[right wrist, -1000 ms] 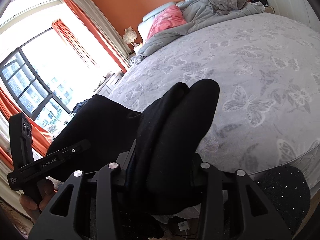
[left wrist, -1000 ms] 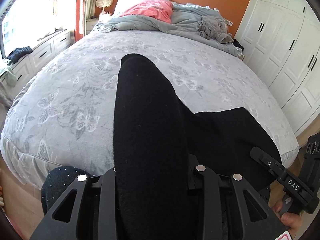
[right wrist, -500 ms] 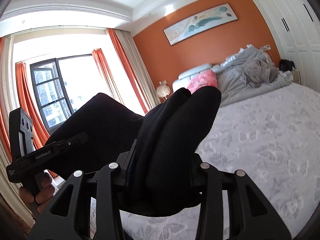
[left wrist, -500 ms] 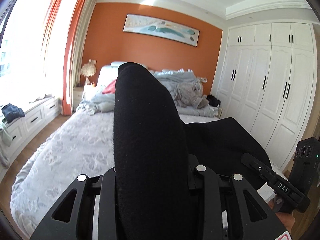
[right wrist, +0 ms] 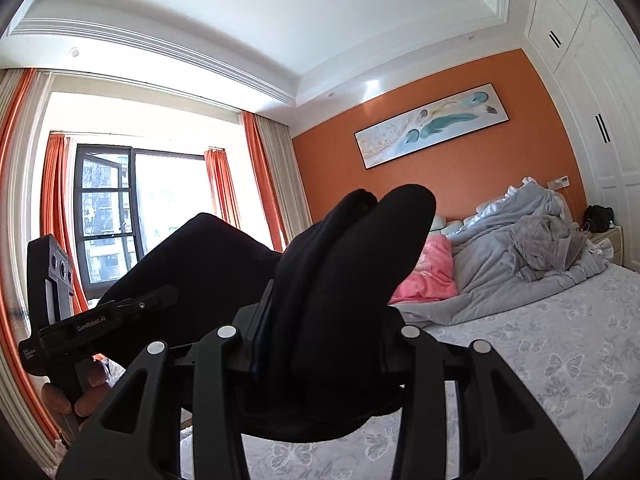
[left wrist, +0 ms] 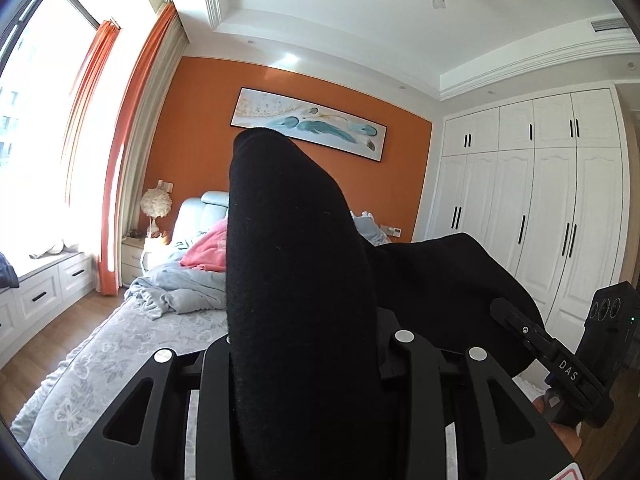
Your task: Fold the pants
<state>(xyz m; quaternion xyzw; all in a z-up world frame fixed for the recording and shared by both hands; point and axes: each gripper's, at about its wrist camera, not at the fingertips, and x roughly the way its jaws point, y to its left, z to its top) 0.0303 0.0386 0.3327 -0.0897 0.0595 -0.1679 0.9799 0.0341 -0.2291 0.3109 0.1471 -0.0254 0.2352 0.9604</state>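
Note:
The black pants (left wrist: 296,280) are lifted off the bed and held up between both grippers. My left gripper (left wrist: 300,344) is shut on a thick bunched fold of the pants, which hides its fingertips. My right gripper (right wrist: 320,332) is shut on another bunched part of the pants (right wrist: 344,272). The fabric stretches sideways from each gripper toward the other. The right gripper shows at the right of the left wrist view (left wrist: 560,364), and the left gripper shows at the left of the right wrist view (right wrist: 100,316).
The bed (right wrist: 560,352) with a grey butterfly cover lies below and ahead. A rumpled grey duvet (right wrist: 520,252) and a pink pillow (right wrist: 432,276) lie at its head. White wardrobes (left wrist: 552,200) stand to the right, and a window with orange curtains (left wrist: 120,152) to the left.
Both grippers have risen and tilted upward with the pants; the views went from looking down at the bed to the wall and ceiling. Both grips are unchanged.

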